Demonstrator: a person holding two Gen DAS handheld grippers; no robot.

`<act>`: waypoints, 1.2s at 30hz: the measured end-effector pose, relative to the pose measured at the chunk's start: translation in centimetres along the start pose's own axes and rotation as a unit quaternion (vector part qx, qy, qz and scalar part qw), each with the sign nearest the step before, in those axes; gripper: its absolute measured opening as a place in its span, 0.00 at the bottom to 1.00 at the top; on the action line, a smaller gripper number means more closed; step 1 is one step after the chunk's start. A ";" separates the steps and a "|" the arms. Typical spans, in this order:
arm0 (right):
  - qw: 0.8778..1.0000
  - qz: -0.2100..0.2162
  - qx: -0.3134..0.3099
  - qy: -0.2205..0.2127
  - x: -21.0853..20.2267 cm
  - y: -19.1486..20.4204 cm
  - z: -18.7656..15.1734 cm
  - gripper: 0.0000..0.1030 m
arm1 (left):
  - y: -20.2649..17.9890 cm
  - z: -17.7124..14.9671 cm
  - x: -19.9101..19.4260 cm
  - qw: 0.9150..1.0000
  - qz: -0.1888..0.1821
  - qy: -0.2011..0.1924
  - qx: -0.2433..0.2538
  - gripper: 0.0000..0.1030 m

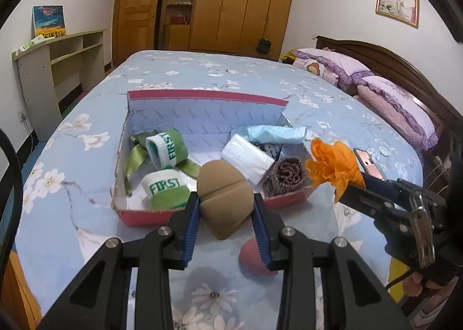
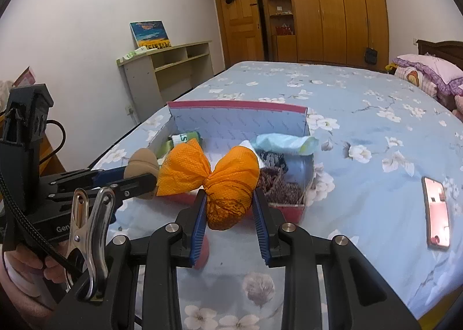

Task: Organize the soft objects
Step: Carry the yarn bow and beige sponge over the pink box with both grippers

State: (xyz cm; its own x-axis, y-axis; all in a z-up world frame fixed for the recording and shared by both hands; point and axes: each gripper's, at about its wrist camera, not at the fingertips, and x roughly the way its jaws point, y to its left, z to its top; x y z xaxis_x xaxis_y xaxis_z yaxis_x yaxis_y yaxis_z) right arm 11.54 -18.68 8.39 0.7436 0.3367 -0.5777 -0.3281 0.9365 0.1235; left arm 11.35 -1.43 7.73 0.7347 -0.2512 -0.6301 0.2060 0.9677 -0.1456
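Left gripper: clamped on tan sponge, light, squashy, best held mid-body, just before the box; right gripper: clamped on orange cloth bundle, limp, held at its knot; box beyond: wristbands, tissue pack.

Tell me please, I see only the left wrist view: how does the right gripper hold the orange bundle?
Observer: The right gripper pinches the lower lobe of the orange bundle between both pads. The bundle is tied at its middle like a bow.
Operator: The pink phone is half hidden for me. Does it touch the box?
Observer: No. The phone lies flat on the bed, apart from the red box, on its right side.
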 end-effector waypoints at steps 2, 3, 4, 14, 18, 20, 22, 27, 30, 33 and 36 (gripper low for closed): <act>1.000 -0.001 -0.003 -0.002 0.2 0.0 0.4 0.31 | -0.1 0.3 0.5 1.000 -0.002 0.000 0.000 0.35; 1.000 -0.001 -0.005 -0.004 0.2 0.0 0.6 0.31 | -0.2 0.5 0.8 1.000 -0.003 0.001 0.001 0.35; 1.000 -0.001 -0.006 -0.006 0.3 0.0 0.8 0.31 | -0.2 0.7 1.2 1.000 -0.003 0.002 0.001 0.35; 1.000 0.007 -0.011 -0.009 2.7 -0.1 2.6 0.31 | -0.2 1.3 4.6 1.000 -0.004 0.015 0.005 0.35; 1.000 0.011 -0.015 -0.008 4.0 -0.1 3.3 0.31 | 0.0 1.2 6.2 1.000 -0.005 0.027 0.005 0.35; 1.000 0.014 -0.016 -0.009 4.6 -0.2 3.7 0.31 | 0.0 1.2 6.7 1.000 -0.004 0.027 0.007 0.35; 1.000 0.015 -0.018 -0.009 5.2 -0.2 4.1 0.31 | 0.0 1.1 7.2 1.000 -0.004 0.027 0.011 0.35; 1.000 0.019 -0.016 -0.003 7.2 -0.4 5.0 0.31 | 0.1 0.6 8.2 0.999 -0.001 0.029 0.015 0.36; 1.000 0.020 -0.015 0.002 8.6 -0.5 5.5 0.31 | 0.1 0.2 8.5 0.999 -0.003 0.031 0.010 0.36; 1.000 0.022 -0.015 0.009 9.8 -0.6 5.7 0.31 | 0.4 0.0 8.6 0.999 -0.008 0.032 0.003 0.36; 0.999 0.025 -0.014 0.019 11.1 -0.5 6.0 0.31 | 0.6 -0.2 8.5 0.999 -0.011 0.030 -0.001 0.36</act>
State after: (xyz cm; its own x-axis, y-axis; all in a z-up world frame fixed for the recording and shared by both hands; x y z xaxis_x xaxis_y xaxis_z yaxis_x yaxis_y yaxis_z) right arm 23.46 -14.85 6.69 0.7036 0.3786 -0.6013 -0.3805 0.9154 0.1311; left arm 17.55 -2.99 2.15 0.6904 -0.2712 -0.6706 0.2201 0.9619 -0.1624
